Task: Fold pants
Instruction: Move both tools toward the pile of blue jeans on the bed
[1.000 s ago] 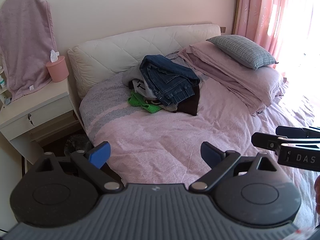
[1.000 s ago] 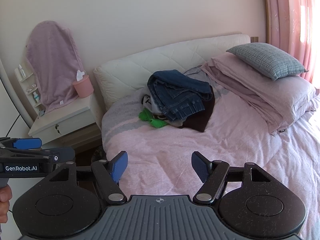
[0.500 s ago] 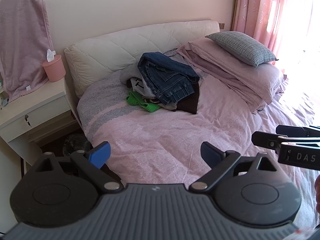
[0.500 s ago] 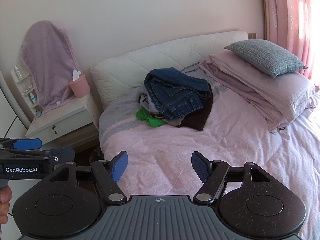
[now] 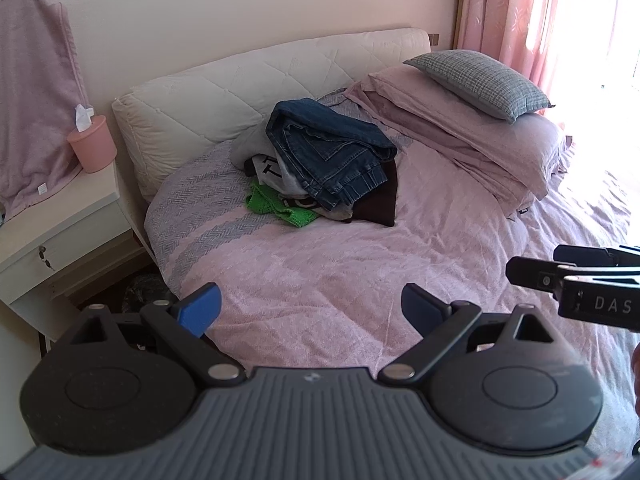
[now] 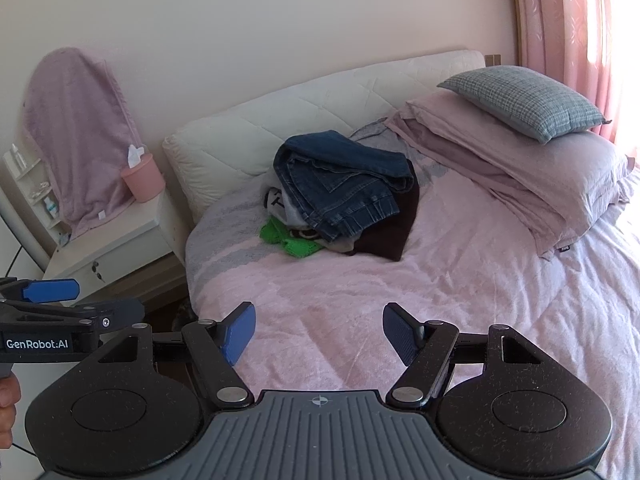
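Observation:
Dark blue denim pants (image 5: 328, 152) (image 6: 340, 184) lie bunched on top of a heap of clothes near the head of the bed. Under them are a green knit piece (image 5: 276, 208) (image 6: 292, 240), a white printed garment (image 5: 268, 172) and a dark brown one (image 5: 378, 200) (image 6: 388, 228). My left gripper (image 5: 310, 310) is open over the near pink bedcover, well short of the heap. My right gripper (image 6: 318, 332) is open too, empty, equally far back. Each gripper shows at the edge of the other's view.
The bed's pink cover (image 5: 360, 272) spreads between grippers and heap. Folded pink bedding with a grey checked pillow (image 5: 480, 76) sits at the right. A white nightstand (image 5: 60, 220) with a pink tissue bucket (image 5: 92, 144) stands left. Pink curtains (image 6: 580, 20) hang at the right.
Both views have crept closer to the bed and tilted slightly down; the clothes heap sits a bit lower and nearer. Both grippers stayed open and empty.

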The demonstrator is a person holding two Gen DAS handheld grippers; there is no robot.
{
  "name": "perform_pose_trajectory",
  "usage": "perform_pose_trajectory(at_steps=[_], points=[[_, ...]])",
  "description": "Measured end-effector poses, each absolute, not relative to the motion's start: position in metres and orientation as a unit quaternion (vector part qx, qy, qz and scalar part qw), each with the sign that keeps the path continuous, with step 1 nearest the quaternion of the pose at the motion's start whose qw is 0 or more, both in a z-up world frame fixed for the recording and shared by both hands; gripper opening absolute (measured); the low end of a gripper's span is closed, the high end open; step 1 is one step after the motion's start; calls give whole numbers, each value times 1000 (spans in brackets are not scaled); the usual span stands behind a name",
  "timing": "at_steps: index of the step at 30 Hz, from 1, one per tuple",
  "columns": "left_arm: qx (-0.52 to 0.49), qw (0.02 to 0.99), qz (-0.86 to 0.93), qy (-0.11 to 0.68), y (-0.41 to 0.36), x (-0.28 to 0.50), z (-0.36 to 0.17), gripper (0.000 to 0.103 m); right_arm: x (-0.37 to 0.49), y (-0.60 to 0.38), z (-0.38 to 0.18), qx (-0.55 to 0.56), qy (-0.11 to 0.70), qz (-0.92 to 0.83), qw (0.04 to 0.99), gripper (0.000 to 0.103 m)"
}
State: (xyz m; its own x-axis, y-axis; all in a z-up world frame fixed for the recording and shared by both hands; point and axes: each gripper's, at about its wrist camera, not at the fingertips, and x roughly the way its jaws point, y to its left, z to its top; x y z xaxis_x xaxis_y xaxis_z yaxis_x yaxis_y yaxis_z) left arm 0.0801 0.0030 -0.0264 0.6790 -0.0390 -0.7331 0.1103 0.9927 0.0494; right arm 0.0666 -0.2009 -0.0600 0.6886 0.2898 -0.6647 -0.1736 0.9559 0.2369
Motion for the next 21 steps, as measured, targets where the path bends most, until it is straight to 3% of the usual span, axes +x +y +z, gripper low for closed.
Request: perform_pose_trajectory(at_steps=[9,21], points=[[73,903,-79,416,21,156,-50,95,121,-193,-80,95,383,86,915,68],[154,879,-147,428,68,317,-90,94,243,-156,-121,173,409,4,896,68]])
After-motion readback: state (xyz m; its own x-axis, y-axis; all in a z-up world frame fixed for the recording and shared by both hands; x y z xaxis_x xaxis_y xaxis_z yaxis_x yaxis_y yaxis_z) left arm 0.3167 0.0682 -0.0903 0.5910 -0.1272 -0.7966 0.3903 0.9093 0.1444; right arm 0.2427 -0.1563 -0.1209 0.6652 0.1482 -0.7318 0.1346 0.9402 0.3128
